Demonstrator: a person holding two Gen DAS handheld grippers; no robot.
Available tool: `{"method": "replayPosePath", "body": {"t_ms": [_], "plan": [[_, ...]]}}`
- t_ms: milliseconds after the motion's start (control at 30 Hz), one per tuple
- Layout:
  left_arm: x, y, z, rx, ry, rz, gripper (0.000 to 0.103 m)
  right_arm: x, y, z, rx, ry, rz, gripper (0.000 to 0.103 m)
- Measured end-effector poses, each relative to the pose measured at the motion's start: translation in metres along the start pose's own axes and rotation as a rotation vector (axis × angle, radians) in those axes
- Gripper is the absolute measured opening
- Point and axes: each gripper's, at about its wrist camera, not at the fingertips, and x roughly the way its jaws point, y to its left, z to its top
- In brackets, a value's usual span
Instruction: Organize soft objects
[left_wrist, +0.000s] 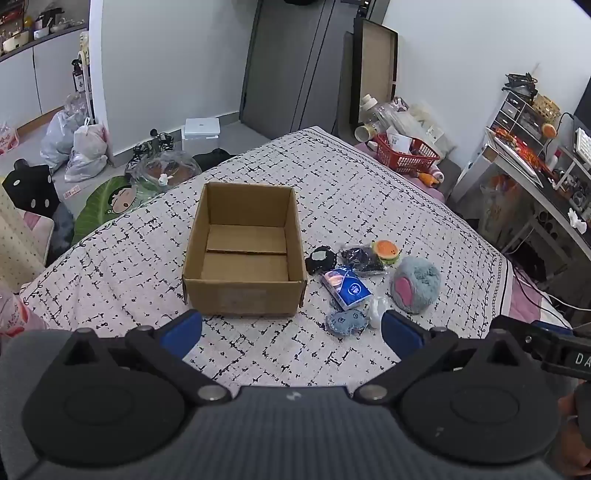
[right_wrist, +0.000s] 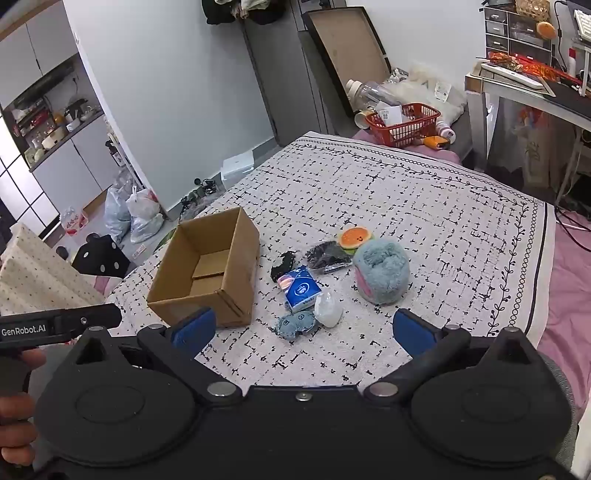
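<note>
Both grippers wide open, empty. Soft pile (right_wrist: 317, 280) sits at 12 o'clock of right gripper (right_wrist: 301, 330), nearer than left gripper (left_wrist: 291, 330); box (left_wrist: 243, 258) at 10.

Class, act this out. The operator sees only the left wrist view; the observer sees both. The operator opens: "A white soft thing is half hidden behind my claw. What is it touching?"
Observer: In the right wrist view the white soft item shows whole, clear of the left claw. It lies against the small blue plush.
Operator: I see only an edge of the other tool. Is it carrying anything?
Observer: No. The right claw is open, with nothing between its fingers.
Operator: What holds my tool?
Observer: A hand grips its handle at the left edge of the right wrist view.
</note>
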Motion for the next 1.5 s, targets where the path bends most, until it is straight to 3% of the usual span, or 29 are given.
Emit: {"method": "replayPosePath", "body": {"t_ms": [1500], "plan": [[-0.014,-0.023,-0.004,0.07,-0.007,-0.025,0.102,-0.014,-0.001,0.001,0.001,-0.038,-0.031,0.103]]}}
